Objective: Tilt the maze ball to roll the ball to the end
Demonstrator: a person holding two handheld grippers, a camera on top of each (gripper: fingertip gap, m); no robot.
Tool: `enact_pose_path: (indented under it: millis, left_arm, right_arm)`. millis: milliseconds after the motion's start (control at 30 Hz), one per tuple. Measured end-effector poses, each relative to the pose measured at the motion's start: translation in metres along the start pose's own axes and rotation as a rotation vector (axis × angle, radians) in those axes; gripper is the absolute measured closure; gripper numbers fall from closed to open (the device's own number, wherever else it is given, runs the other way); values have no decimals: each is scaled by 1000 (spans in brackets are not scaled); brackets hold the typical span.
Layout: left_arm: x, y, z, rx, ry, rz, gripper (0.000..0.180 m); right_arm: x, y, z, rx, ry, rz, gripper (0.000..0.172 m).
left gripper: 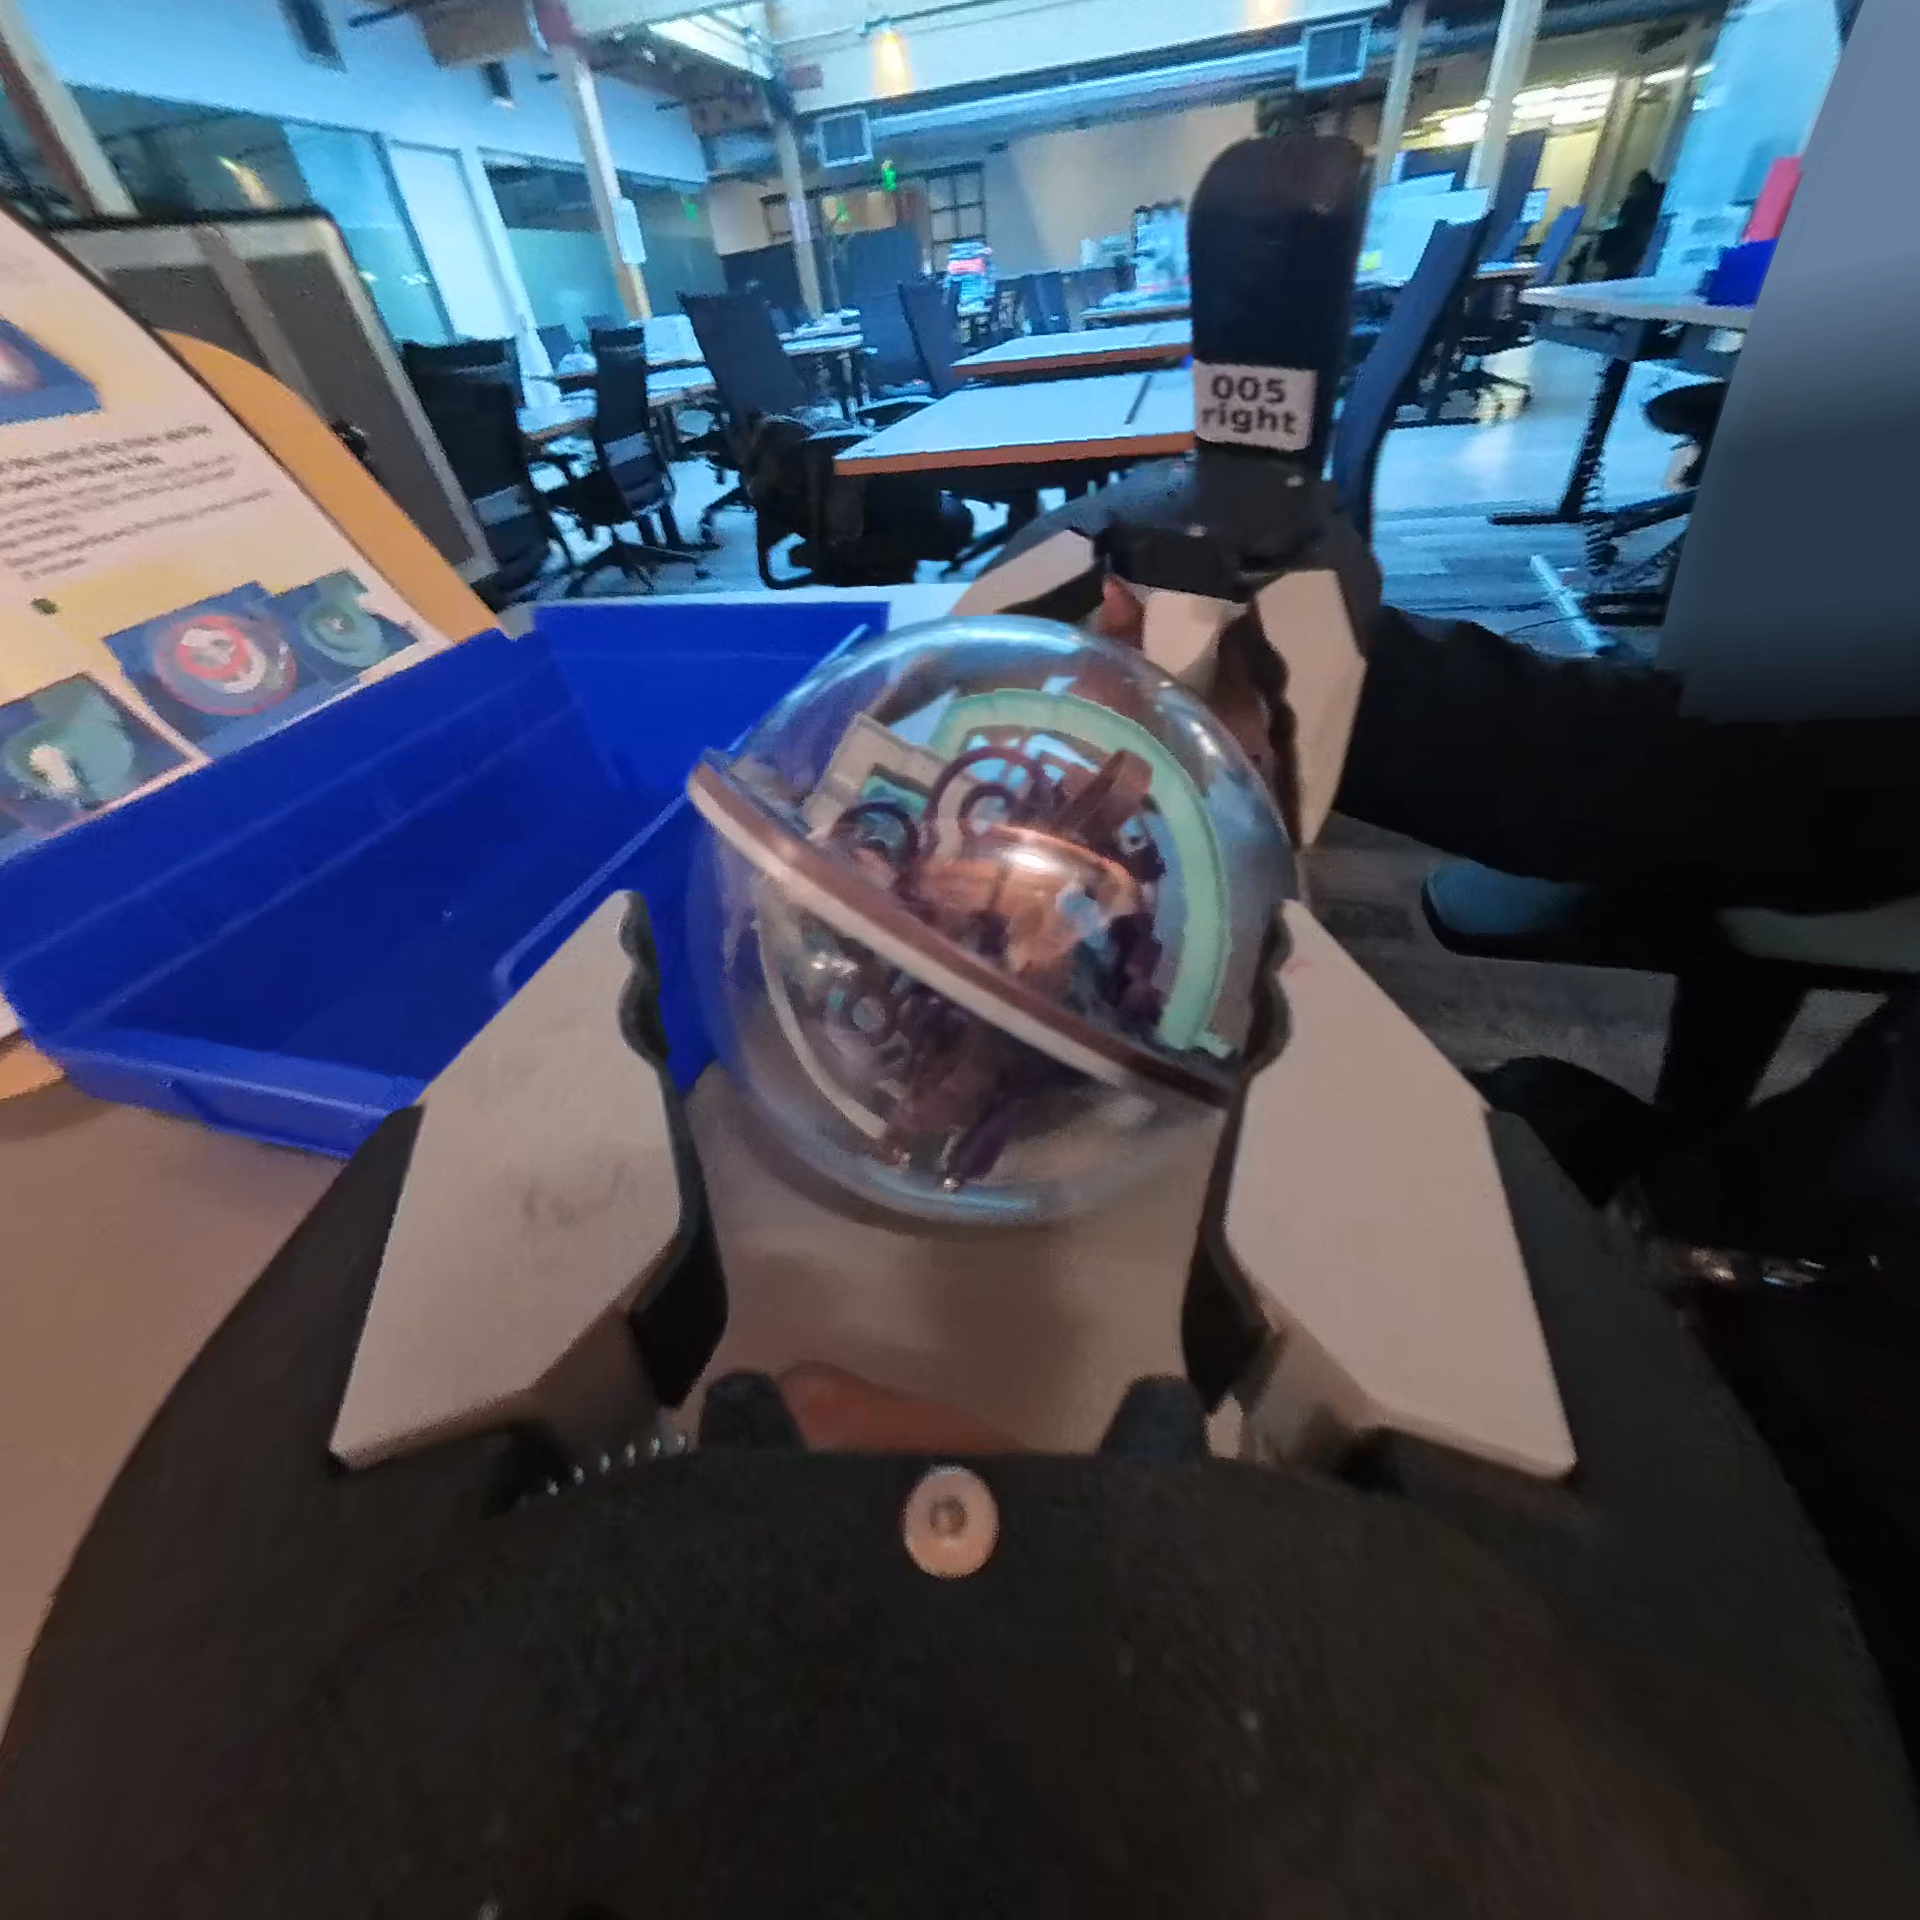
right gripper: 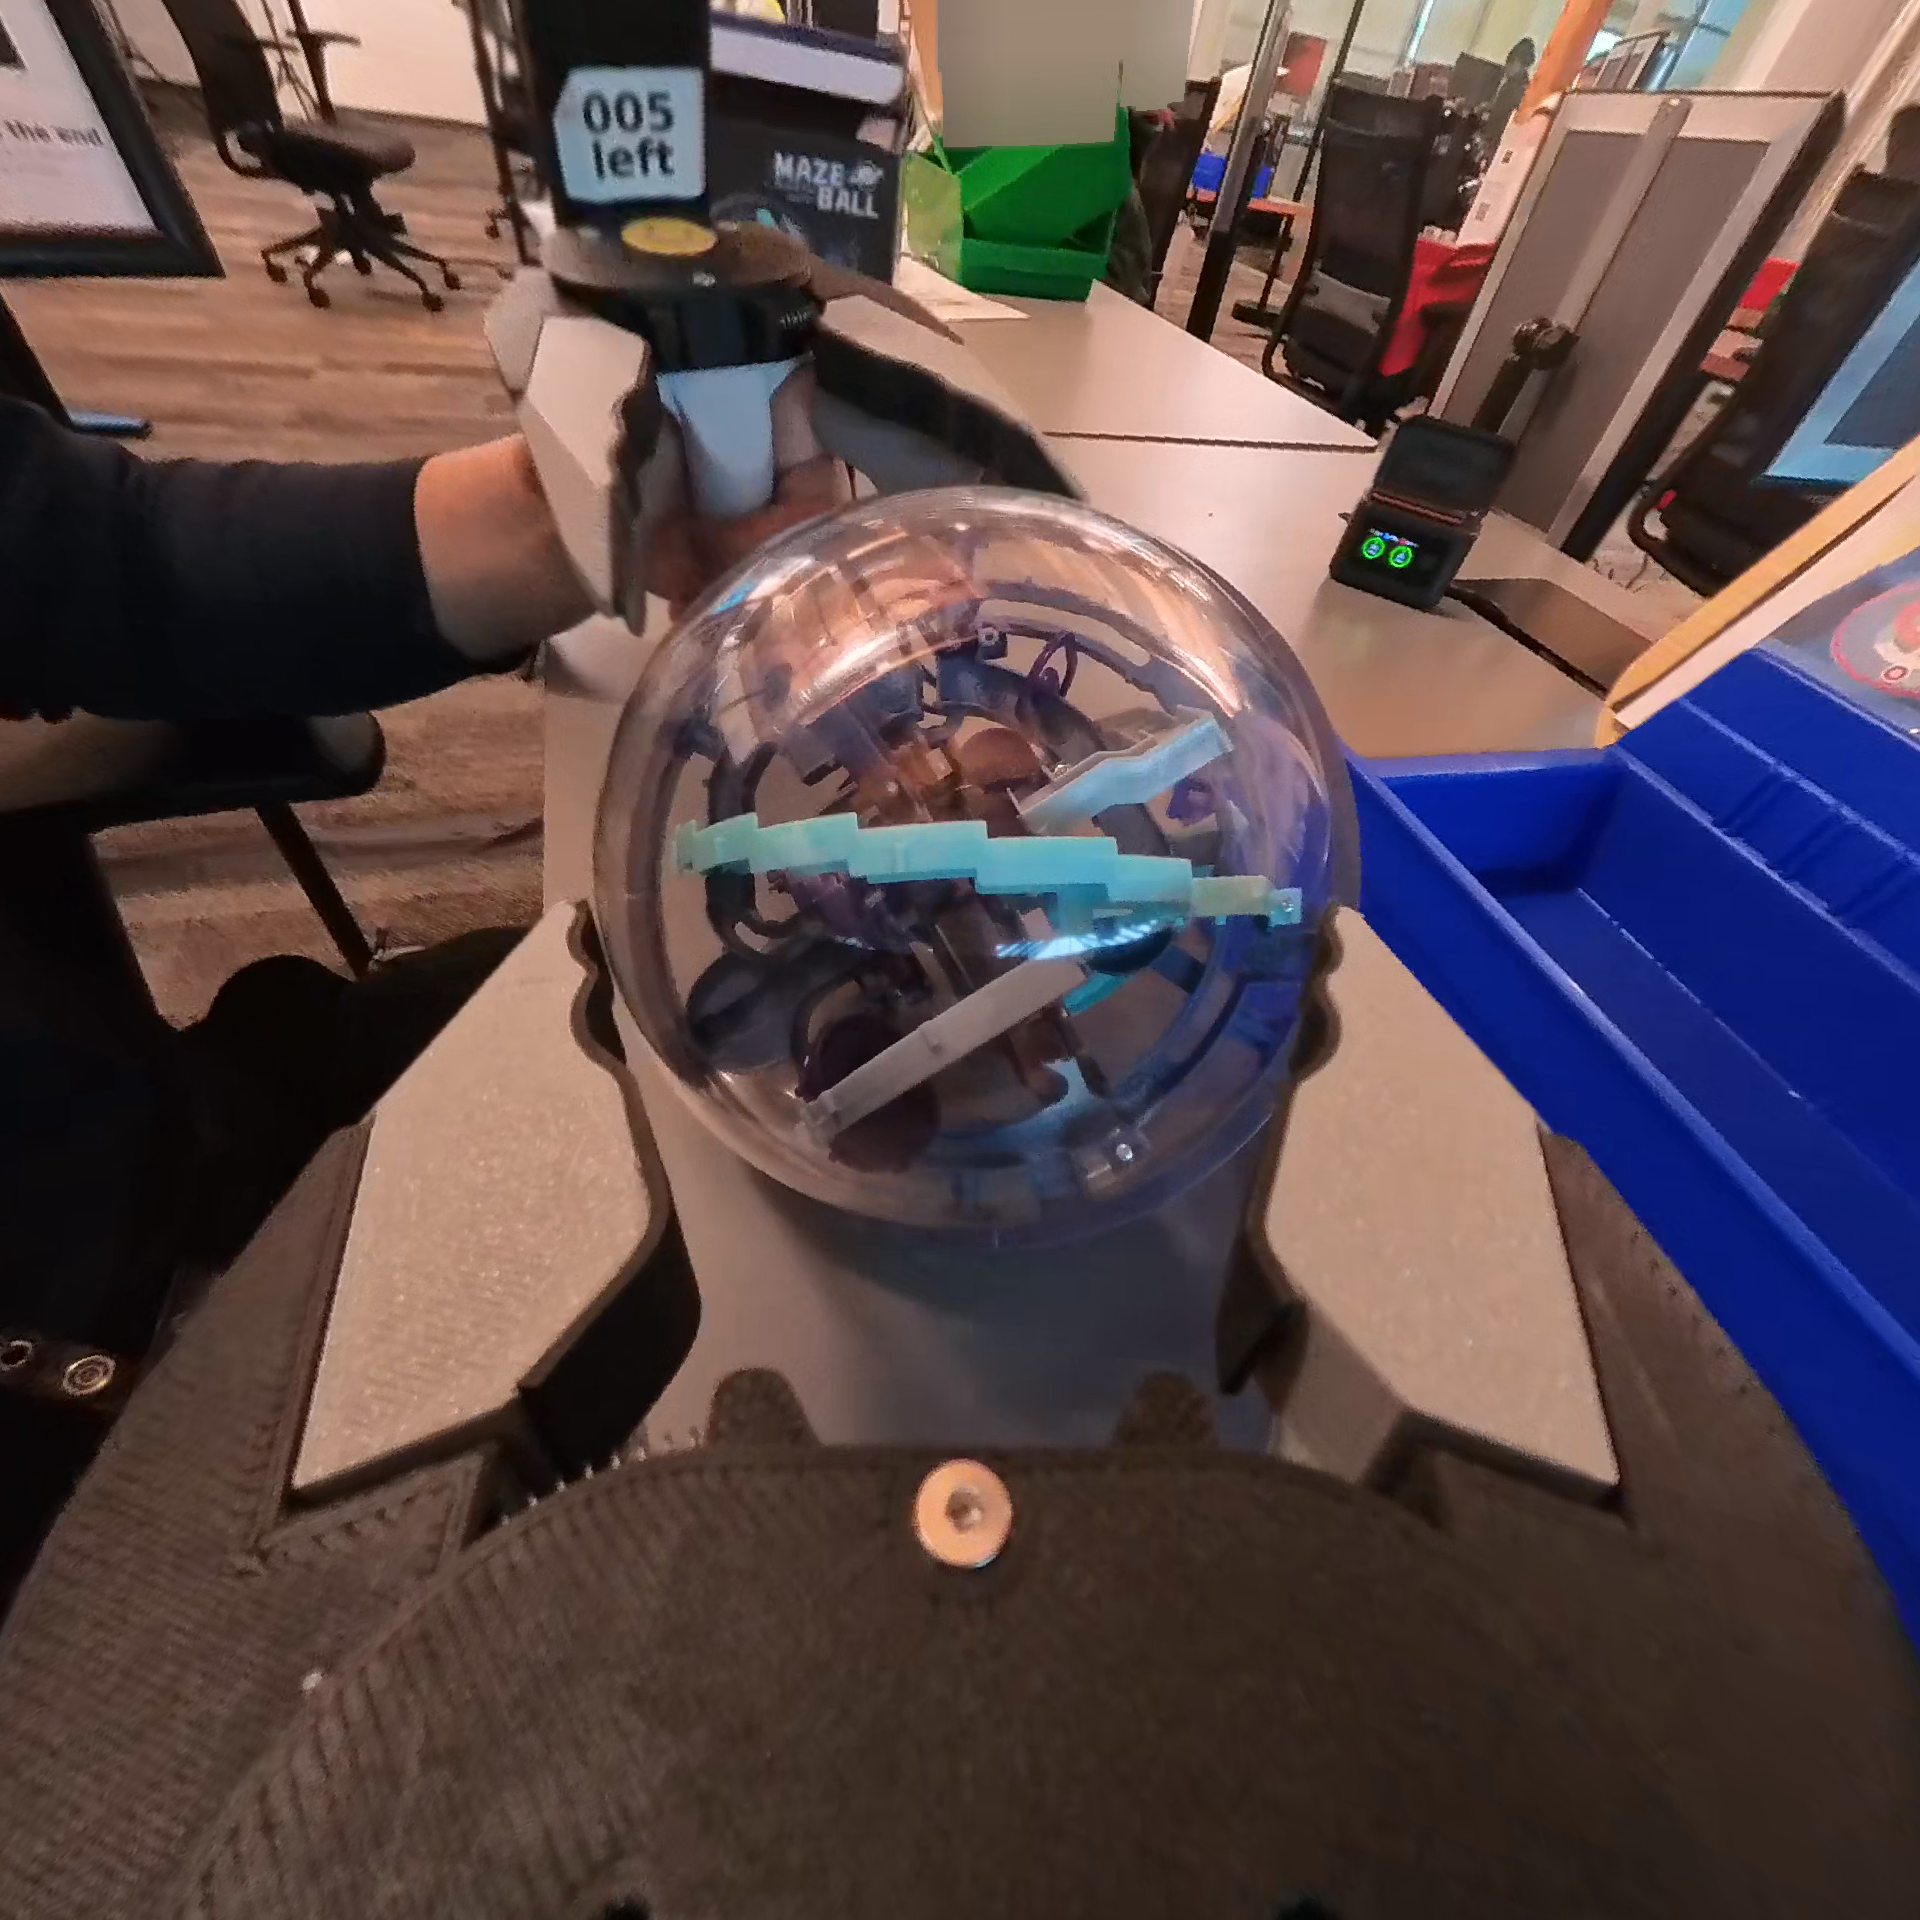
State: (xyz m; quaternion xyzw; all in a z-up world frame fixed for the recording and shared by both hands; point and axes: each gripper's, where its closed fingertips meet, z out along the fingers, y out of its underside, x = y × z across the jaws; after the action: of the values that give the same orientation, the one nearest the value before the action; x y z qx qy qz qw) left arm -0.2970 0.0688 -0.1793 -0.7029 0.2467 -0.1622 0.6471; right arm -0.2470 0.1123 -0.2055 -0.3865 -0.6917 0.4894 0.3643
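Progress cannot be judged closely: the small ball inside the maze ball [right gripper: 977, 862] cannot be made out with certainty, so the roll is taken as unfinished. The clear sphere is gripped from opposite sides by the left claw [left gripper: 951, 966] and right claw [right gripper: 961, 956], above the surface [right gripper: 1247, 499], with a blue bin [left gripper: 312, 914] at 9 o'clock in the left wrist view.

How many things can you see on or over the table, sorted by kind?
Clear maze ball: 1
Grippers, left gripper and right gripper, both clamped on the ball: 2
Blue bin: 1
Green bin: 1
Small black device with green lights: 1
Dark box: 1
Total: 7
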Motion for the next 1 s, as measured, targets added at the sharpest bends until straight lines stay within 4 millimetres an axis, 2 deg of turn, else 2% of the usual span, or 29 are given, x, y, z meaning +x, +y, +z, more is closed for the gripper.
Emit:
enact_pose_path:
  millis: [67,167,400,500,667,733,867,1000]
  left_arm:
    - [8,4,0,-45,48,5,75]
    - [8,17,0,-120,33,114,88]
    - [11,16,-9,-156,19,198,115]
    - [15,9,-10,-134,26,210,133]
    - [11,7,-12,-145,6,215,146]
    - [5,4,-13,-138,-29,202,143]
    - [0,12,-9,-182,-35,120,106]
    - [5,11,-10,-165,1,120,153]
  right_arm:
    - [-2,-1,2,-12,4,-16,42]
    - [-6,-2,3,-22,-8,8,35]
    - [-3,-2,0,-11,-23,59,36]
    - [-3,-1,1,-43,-5,39,36]
    - [-4,-6,-1,-50,17,4,39]
    - [-3,-7,-2,-48,27,-5,45]
    - [-2,-5,2,-64,44,-3,40]
    - [4,0,2,-83,73,-7,39]
